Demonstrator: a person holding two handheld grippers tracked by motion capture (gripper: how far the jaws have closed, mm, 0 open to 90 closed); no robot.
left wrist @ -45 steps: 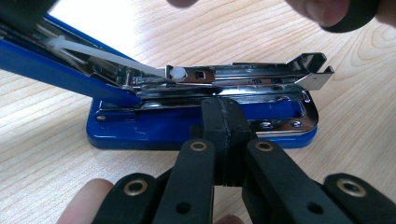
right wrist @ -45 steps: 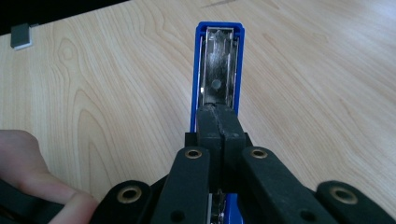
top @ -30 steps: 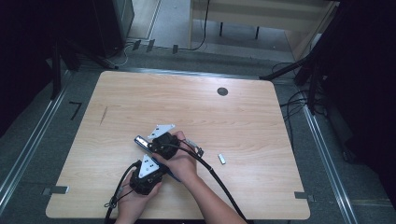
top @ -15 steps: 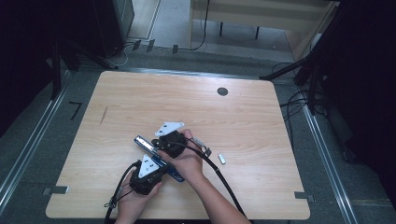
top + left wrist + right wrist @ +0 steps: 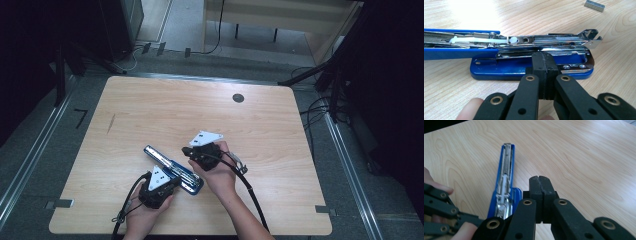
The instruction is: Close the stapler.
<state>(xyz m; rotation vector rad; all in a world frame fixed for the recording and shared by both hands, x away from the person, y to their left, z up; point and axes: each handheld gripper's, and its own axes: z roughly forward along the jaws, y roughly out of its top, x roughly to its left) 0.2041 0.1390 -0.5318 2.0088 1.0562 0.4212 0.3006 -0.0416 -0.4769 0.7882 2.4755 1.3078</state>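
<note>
Stapler (image 5: 172, 169) in blue lies swung open on the near middle of a wooden table (image 5: 150, 115), its long top arm stretched toward the far left and its base toward the near right. The left gripper (image 5: 159, 186) sits at the stapler's near side, its jaws pressed together with nothing between them; in the left gripper view the closed tips (image 5: 544, 65) stand against the blue base, whether touching cannot be told, below the shiny metal staple channel (image 5: 554, 41). The right gripper (image 5: 200, 151), held in the person's right hand (image 5: 220, 175), hovers just to the right of the stapler, jaws likewise shut and empty. A small strip of staples (image 5: 594, 5) rests on the wood beyond the stapler in the left gripper view. A dark round hole (image 5: 238, 98) marks the table's far right.
</note>
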